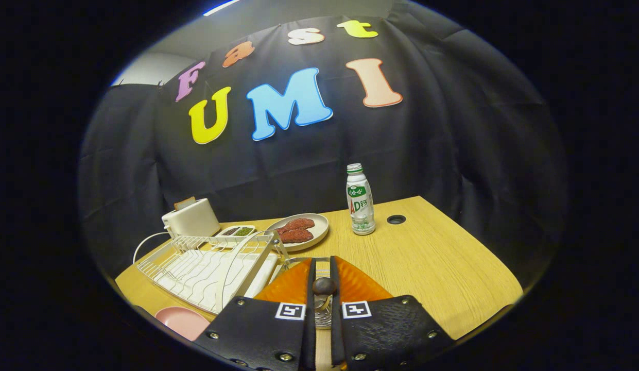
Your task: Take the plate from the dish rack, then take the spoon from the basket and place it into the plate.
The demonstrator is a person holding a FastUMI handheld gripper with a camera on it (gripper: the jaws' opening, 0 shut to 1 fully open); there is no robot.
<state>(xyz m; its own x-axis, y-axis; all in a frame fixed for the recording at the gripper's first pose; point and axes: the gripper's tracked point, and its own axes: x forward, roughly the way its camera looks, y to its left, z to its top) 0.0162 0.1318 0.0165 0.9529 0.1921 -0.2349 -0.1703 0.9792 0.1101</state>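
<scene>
Currently: tongs nearly together, clamped on spoon's dark handle end, above orange basket | spoon: light, stiff, slippery; grip handle | pink plate on table beside dish rack.

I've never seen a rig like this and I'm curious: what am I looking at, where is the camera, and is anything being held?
There is no robot arm. A person carries a two-finger hand-held gripper, and a fisheye camera rides on it, looking forward along the fingers. They are closed on what looks like a dark round-tipped spoon handle. Beyond them is a light wooden table with a white wire dish rack, a round pink plate beside it, a white toaster, a pale plate of reddish meat and a white plastic bottle.
</scene>
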